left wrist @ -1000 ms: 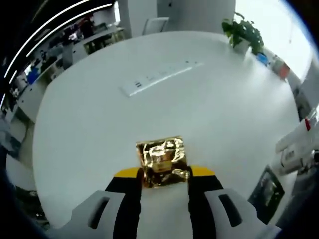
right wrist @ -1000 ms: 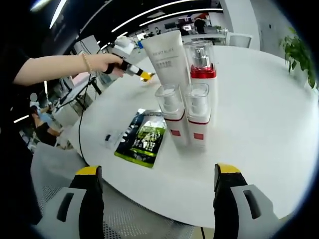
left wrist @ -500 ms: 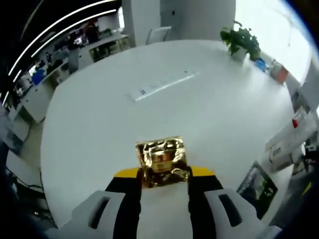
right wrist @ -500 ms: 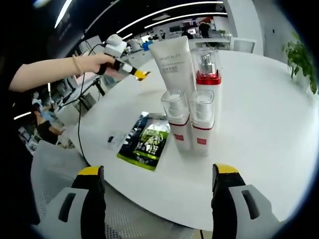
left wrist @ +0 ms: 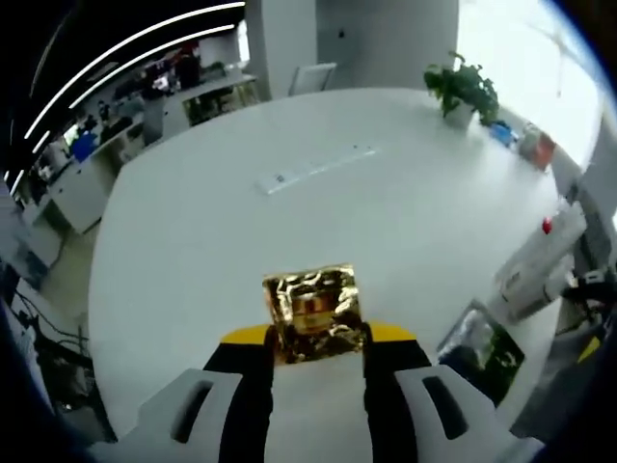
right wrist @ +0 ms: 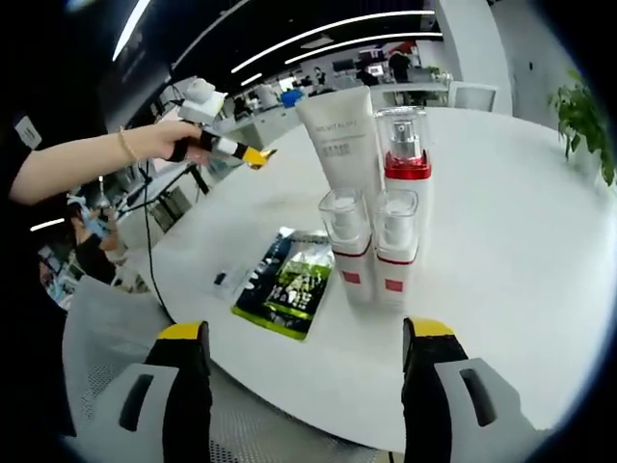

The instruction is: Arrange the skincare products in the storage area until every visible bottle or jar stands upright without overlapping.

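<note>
Left tool [left wrist: 316, 338] clamped on gold foil-wrapped jar [left wrist: 313, 313]: crinkly, slippery, likely light; grip sides firmly. Right tool [right wrist: 304, 362] apart, empty, facing upright bottles [right wrist: 376, 241].

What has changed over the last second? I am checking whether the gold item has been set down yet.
Not set down: the left claw stays shut on the gold packet, held above the table. In the right gripper view it has drifted left and back from the white tube. The right claw stays open, empty; the upright bottles and green sachet are unmoved.
</note>
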Tool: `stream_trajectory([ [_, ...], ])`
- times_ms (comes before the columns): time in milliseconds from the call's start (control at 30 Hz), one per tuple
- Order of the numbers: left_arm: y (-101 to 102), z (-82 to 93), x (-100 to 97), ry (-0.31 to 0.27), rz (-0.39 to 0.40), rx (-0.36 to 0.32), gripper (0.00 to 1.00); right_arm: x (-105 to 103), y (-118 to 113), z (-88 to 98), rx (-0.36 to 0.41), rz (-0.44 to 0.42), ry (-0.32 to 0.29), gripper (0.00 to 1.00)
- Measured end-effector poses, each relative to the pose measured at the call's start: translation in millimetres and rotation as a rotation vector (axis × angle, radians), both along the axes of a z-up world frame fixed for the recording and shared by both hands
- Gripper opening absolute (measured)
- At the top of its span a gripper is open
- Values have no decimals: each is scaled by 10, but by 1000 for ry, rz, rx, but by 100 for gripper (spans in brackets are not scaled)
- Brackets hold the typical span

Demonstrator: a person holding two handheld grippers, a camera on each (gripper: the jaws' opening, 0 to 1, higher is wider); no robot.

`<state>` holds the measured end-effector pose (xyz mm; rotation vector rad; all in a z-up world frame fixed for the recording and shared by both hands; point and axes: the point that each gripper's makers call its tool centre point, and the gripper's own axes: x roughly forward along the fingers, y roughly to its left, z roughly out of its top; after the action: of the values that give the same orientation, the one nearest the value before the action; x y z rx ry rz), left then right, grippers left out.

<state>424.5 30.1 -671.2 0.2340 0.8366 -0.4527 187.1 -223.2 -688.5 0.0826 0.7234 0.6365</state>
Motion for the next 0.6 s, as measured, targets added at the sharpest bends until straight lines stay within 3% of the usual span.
stream_trajectory([
  [400,-32,306,-393,-66,-6,-22,34,21,133,291,71,34,-84,70],
  [600,-97,449,-684,-98,-27,-8,34,68,325,562,170,45,-136,61],
])
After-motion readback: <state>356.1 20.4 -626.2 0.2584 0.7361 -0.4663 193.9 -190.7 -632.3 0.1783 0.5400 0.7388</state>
